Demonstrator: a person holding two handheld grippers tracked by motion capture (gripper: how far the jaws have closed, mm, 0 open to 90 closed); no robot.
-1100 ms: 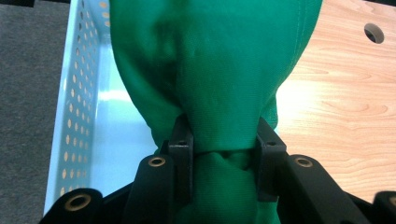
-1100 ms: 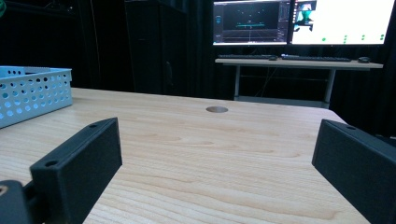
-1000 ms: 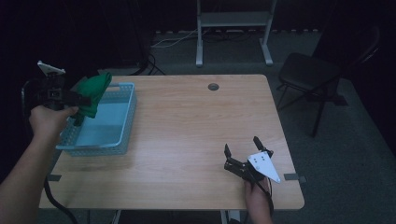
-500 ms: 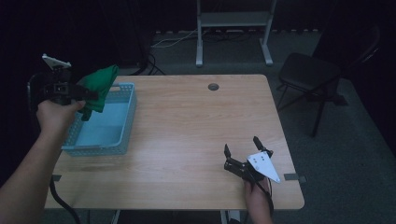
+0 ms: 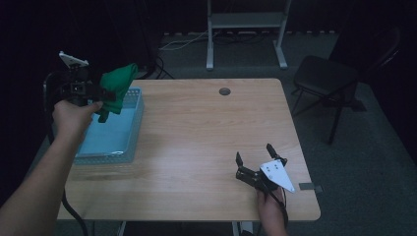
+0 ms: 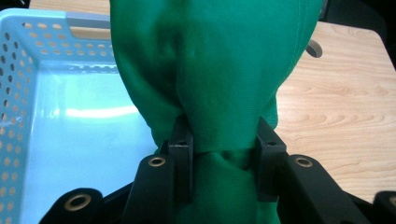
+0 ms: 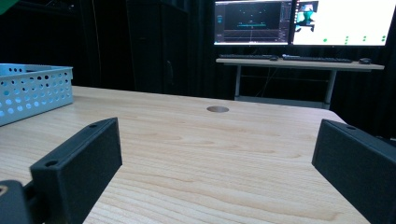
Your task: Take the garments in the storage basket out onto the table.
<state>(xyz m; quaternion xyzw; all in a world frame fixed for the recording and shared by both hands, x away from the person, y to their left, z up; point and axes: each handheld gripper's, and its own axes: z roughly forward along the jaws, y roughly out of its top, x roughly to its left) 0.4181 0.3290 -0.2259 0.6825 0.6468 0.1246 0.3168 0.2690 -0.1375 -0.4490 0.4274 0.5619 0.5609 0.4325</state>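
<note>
You are pinching the green cloth (image 5: 117, 87) in your left gripper (image 6: 219, 156), its jaws squeezing the bunched fabric at a narrow waist so it is hanging clear above the light blue basket (image 5: 129, 142), probably for lifting out or dropping in. The basket is looking empty beneath it. Farther right, your right gripper (image 5: 255, 158) is resting on the wooden table (image 5: 196, 137), jaws spread wide and holding nothing, apparently waiting.

No legible text, labels, brands or numbers anywhere. Monitors (image 7: 299, 22) behind the table (image 7: 224, 144) show bright graphics and green dots; any writing there is too small and blurred to read.
</note>
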